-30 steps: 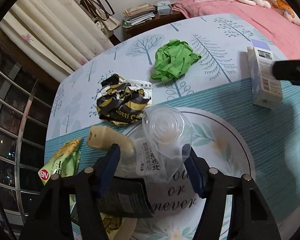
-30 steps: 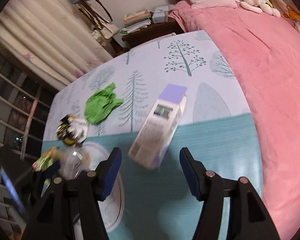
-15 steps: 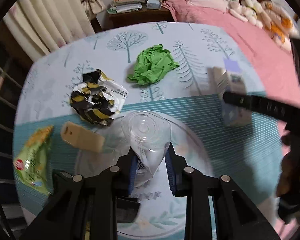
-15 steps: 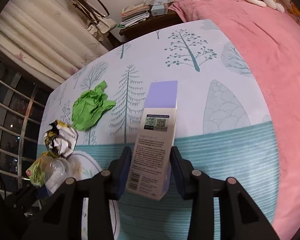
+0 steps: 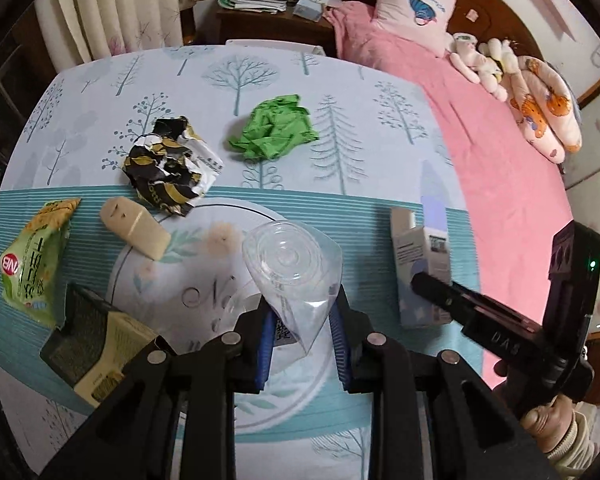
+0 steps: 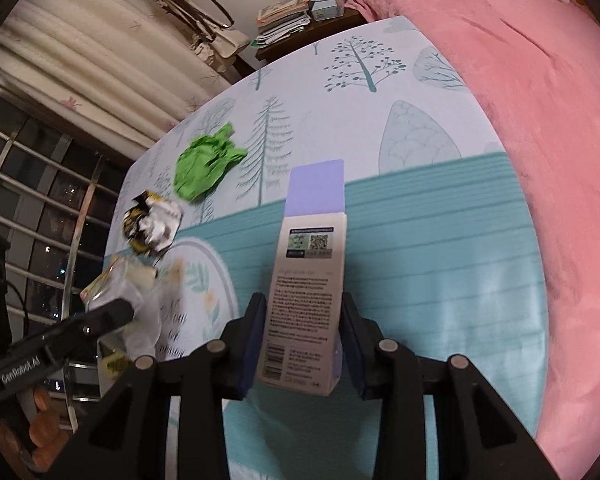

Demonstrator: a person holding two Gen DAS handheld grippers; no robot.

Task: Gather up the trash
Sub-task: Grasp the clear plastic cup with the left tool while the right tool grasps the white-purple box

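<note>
The left gripper (image 5: 300, 334) has its blue pads pinched nearly together on a crumpled clear plastic cup (image 5: 292, 268), thin and glossy with a ribbed round base, held above the round printed plate (image 5: 236, 408). The right gripper (image 6: 303, 338) clamps its pads, set moderately apart, on the flat sides of a tall white cardboard box (image 6: 306, 292) with a lilac top and a printed label, to the right of the plate. Around the plate's far and left rim lie a wad of green paper (image 5: 274, 128), a crinkled black-and-gold foil wrapper (image 5: 168, 166), a beige wedge-shaped piece (image 5: 134, 230) and a glossy green snack packet (image 5: 34, 260).
</note>
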